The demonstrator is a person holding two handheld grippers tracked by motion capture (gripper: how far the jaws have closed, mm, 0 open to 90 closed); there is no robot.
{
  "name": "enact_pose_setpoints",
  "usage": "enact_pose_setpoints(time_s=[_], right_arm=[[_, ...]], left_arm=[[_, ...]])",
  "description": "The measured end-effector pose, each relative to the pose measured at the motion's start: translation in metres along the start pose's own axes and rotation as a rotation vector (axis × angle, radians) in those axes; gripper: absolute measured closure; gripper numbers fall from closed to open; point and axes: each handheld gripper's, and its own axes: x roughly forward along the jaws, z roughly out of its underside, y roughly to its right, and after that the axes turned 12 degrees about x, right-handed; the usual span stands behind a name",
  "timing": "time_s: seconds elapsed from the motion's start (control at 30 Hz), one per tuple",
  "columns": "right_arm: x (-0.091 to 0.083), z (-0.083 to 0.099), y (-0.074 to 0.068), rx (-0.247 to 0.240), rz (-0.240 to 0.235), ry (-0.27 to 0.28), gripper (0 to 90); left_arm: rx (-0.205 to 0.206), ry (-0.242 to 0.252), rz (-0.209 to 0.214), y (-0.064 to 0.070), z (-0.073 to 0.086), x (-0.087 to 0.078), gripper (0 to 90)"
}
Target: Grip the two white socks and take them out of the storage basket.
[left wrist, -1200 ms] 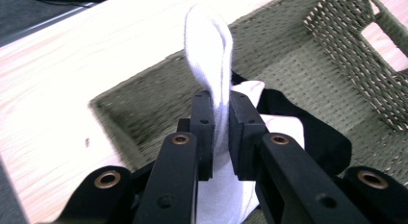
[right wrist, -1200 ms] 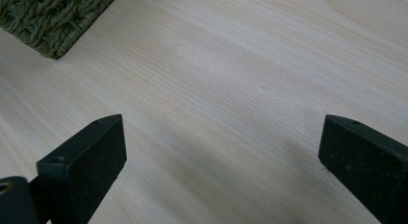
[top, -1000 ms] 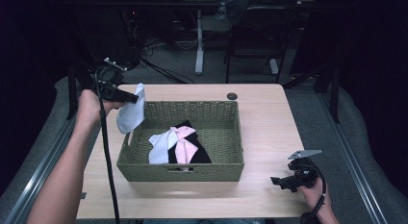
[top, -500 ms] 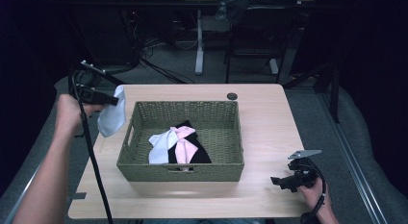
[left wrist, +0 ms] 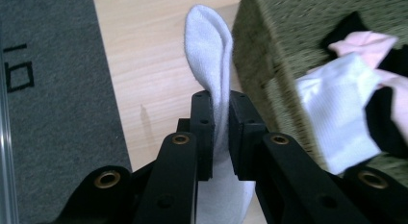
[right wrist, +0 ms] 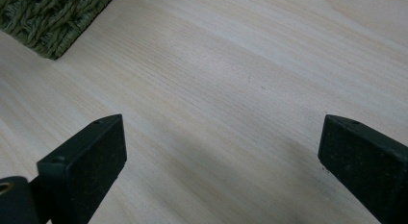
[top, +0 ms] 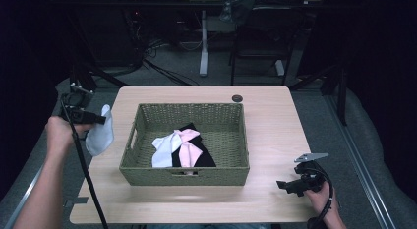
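Observation:
My left gripper [top: 101, 120] is shut on a pale blue sock [top: 100, 134], which hangs past the table's left edge, outside the woven basket [top: 142, 174]. Up close, that pale blue sock [left wrist: 210, 56] is pinched between the jaws of the left gripper [left wrist: 220, 119]. Inside the basket lie a white sock [top: 162, 149], a pink sock [top: 187, 150] and a black one [top: 205, 158]. My right gripper [top: 283, 185] rests low at the table's front right, open and holding nothing; its jaws stand wide apart over bare wood in the right gripper view [right wrist: 226, 152].
A small dark round disc [top: 237, 98] lies on the wooden table [top: 280, 126] behind the basket. Grey floor surrounds the table, with chair and desk legs at the back. A corner of the basket [right wrist: 53, 22] shows ahead of the right gripper.
My left gripper has carried the pale blue sock leftward and down, from over the basket's left rim to beyond the table's left edge. The right gripper has stayed put.

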Motion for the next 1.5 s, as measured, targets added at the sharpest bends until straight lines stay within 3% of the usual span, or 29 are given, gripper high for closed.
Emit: enact_pose_setpoints(time_s=[0.13,0.3,0.63,0.8,0.97,1.07,1.33,1.5], right_arm=[[0.0,0.0,0.001,0.0,-0.004,-0.001,2.4],[0.0,0.0,0.001,0.003,-0.002,-0.005,2.4],[0.0,0.0,0.001,0.003,-0.005,-0.005,2.4],[-0.001,0.0,0.001,0.001,-0.006,0.001,2.4],[-0.001,0.0,0.001,0.001,-0.004,0.001,2.4],[-0.001,0.0,0.001,0.002,-0.008,0.002,2.4],[-0.001,0.0,0.001,0.007,-0.007,0.008,2.4],[-0.001,0.0,0.001,0.009,-0.005,0.002,2.4]], left_arm=[[-0.031,-0.033,0.0,-0.006,0.017,0.023,82.3],[-0.071,-0.055,0.033,-0.008,0.039,0.057,82.3],[-0.113,-0.081,0.084,-0.006,0.056,0.098,80.3],[-0.145,-0.074,0.13,-0.006,0.062,0.111,68.2],[-0.15,-0.059,0.123,-0.006,0.061,0.1,39.2],[-0.142,-0.028,0.109,-0.006,0.055,0.082,23.1],[-0.079,0.072,0.065,0.008,0.023,0.035,14.2],[-0.026,0.107,0.058,0.025,-0.001,0.02,10.2]])
